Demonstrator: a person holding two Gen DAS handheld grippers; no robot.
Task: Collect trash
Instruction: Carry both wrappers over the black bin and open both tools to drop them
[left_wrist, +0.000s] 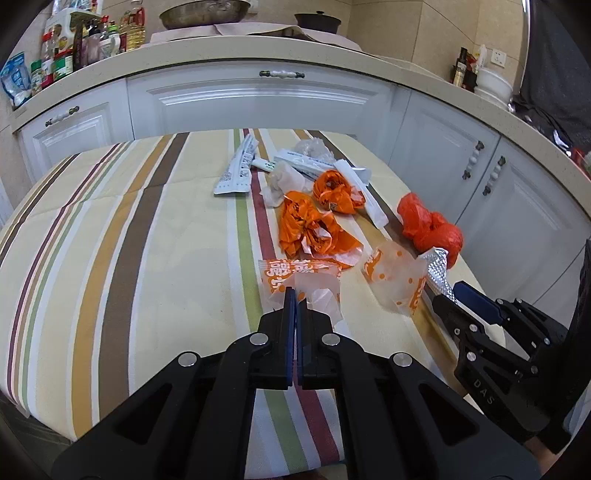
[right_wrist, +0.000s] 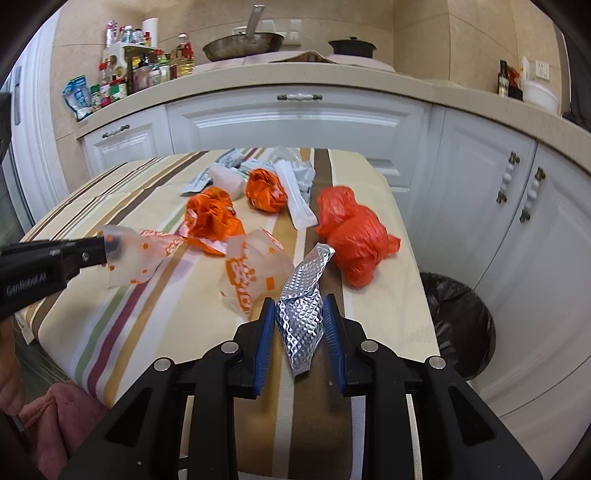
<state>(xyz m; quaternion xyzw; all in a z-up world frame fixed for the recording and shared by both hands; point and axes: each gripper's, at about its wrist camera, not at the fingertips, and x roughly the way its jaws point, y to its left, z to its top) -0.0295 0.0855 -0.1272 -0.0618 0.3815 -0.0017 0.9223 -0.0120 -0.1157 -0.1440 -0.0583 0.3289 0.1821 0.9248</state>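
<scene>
My left gripper (left_wrist: 296, 295) is shut on a clear wrapper with orange print (left_wrist: 299, 282), held at the table's near side; it also shows in the right wrist view (right_wrist: 129, 258). My right gripper (right_wrist: 300, 308) has its blue pads around a crinkled silver foil wrapper (right_wrist: 304, 295), apparently closed on it; the foil also shows in the left wrist view (left_wrist: 439, 271). A second clear orange-print wrapper (right_wrist: 255, 273) lies beside it. Two crumpled orange bags (right_wrist: 212, 216) (right_wrist: 267, 190), a red bag (right_wrist: 352, 232) and white packets (right_wrist: 299, 199) lie on the striped tablecloth (left_wrist: 147, 240).
A bin with a black liner (right_wrist: 458, 325) stands on the floor right of the table. White cabinets (left_wrist: 266, 103) and a counter with bottles (left_wrist: 62, 51), a pan (right_wrist: 242, 46) and a pot ring the table. A pink cloth (right_wrist: 62, 417) lies at the lower left.
</scene>
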